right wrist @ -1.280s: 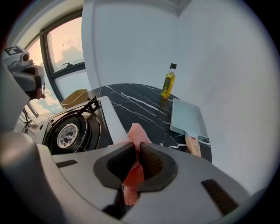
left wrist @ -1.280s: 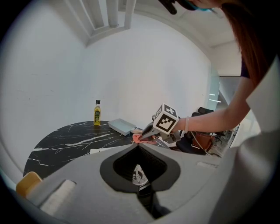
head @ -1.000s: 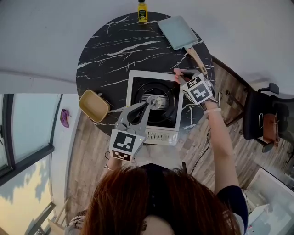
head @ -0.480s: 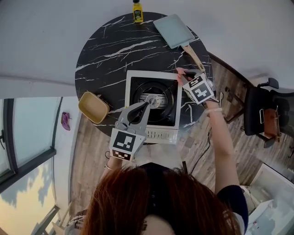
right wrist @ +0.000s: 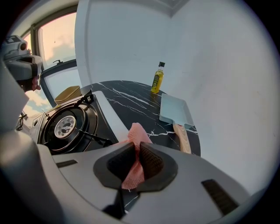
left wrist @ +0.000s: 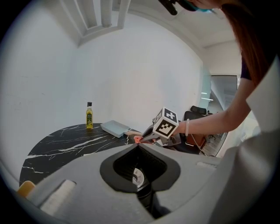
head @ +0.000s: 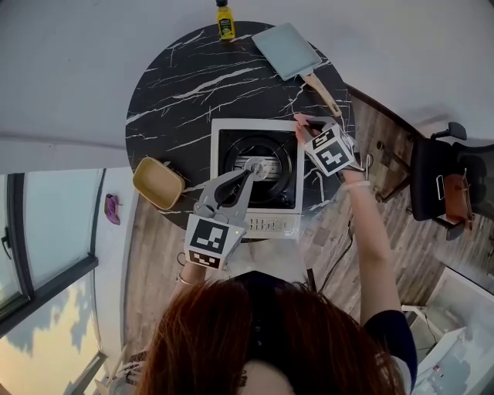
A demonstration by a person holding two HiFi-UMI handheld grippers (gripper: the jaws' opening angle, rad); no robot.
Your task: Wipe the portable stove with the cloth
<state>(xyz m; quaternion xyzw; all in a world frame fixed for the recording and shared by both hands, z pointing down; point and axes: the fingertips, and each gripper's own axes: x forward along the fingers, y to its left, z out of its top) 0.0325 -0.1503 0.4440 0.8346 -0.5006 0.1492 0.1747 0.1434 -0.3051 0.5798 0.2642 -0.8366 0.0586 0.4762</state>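
The portable stove (head: 296,171), white with a black burner top, sits near the front of a round black marble table (head: 185,85). My right gripper (head: 306,126) hangs at the stove's far right corner, shut on a pink cloth (head: 299,118). In the right gripper view the cloth (right wrist: 139,133) sticks out between the jaws, over the stove's white edge (right wrist: 107,118). My left gripper (head: 249,172) hovers over the burner (head: 257,167), its tips together and nothing in them. The left gripper view shows the burner (left wrist: 137,176) under the left gripper (left wrist: 138,148), with the cloth (left wrist: 138,139) beyond.
A yellow oil bottle (head: 225,21) stands at the table's far edge. A pale blue square pan (head: 287,51) with a wooden handle lies at the far right. A tan dish (head: 158,183) sits at the left edge. A dark office chair (head: 444,193) stands to the right.
The head camera has shifted a little. Both grippers stay almost where they were, the right one still gripping the cloth at the stove's far right corner.
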